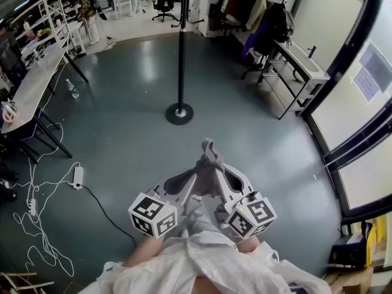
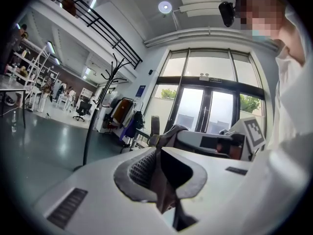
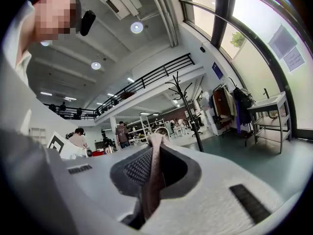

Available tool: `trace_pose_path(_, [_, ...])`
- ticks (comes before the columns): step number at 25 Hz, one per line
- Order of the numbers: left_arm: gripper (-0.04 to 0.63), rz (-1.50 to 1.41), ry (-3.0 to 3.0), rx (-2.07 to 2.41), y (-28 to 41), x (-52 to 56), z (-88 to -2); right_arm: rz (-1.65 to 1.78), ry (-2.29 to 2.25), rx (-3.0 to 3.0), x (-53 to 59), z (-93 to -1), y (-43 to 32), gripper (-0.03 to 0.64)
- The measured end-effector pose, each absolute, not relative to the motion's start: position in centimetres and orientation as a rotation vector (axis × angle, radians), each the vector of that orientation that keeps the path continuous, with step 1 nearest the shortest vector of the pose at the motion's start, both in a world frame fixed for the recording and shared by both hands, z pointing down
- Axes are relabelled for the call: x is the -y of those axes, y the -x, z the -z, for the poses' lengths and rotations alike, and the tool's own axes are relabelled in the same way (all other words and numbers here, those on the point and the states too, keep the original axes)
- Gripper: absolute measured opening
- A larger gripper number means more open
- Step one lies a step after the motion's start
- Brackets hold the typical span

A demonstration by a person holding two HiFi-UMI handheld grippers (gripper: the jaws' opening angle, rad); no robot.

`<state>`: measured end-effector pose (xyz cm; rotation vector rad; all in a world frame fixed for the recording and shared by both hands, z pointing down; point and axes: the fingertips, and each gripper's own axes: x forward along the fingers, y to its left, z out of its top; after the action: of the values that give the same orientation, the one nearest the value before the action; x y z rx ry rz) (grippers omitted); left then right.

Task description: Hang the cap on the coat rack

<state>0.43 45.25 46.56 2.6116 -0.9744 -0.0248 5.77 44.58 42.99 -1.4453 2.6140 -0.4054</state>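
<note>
cap (image 1: 208, 166): brown-grey fabric, bunched between the two gripper tips, lower centre of head view; a strap end sticks up above the tips; off the floor, well apart from the rack
left gripper (image 2: 159, 166): jaws closed down on a fold of the cap, fabric pinched between the dark ribbed pads; marker cube at lower left of head view
right gripper (image 3: 153, 161): jaws nearly together, thin strip of cap fabric clamped between the pads; marker cube at lower right of head view
grippers relation: tips meet in a V, both on the cap, side by side
coat rack (image 1: 181, 48): black upright pole on a round black base, upper centre of head view; curved hooks at top show in both gripper views; nothing seen on the hooks
floor (image 1: 135, 121): smooth grey-blue, glossy, light reflections on it
desk (image 1: 33, 81): long light top on black legs, left edge of head view
water bottle (image 1: 72, 89): standing on floor just beside a desk leg
power strip (image 1: 78, 176): white, on floor at left, black lead running toward the lower centre
cables (image 1: 37, 225): white, loose tangle, lower left
office chair (image 1: 165, 2): black, top of frame
clothes (image 1: 269, 20): hanging dark garments, upper right
metal bench (image 1: 297, 72): grey, against the right wall
glass doors (image 1: 361, 109): dark frames, right edge
railing (image 3: 146, 80): black, along an upper level, upper centre of right gripper view
ceiling lights (image 3: 137, 27): round, lit
person (image 1: 202, 265): white sleeves at bottom of head view
</note>
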Motion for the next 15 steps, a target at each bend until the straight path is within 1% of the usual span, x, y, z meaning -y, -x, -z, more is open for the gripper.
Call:
trace_pose_path(7, [0.037,0.035,-2.607,1.009,-0.1,-39.4,-46.6,0.419,1.438,-2.608,-38.5,-43.4,-6.2,0.017])
trace_pose_path(15, [0.037,0.032,-2.627,1.000,-2.5,-30.0,-45.9,0.408,1.399,-2.619,-29.1,-42.5,-7.6,0.017])
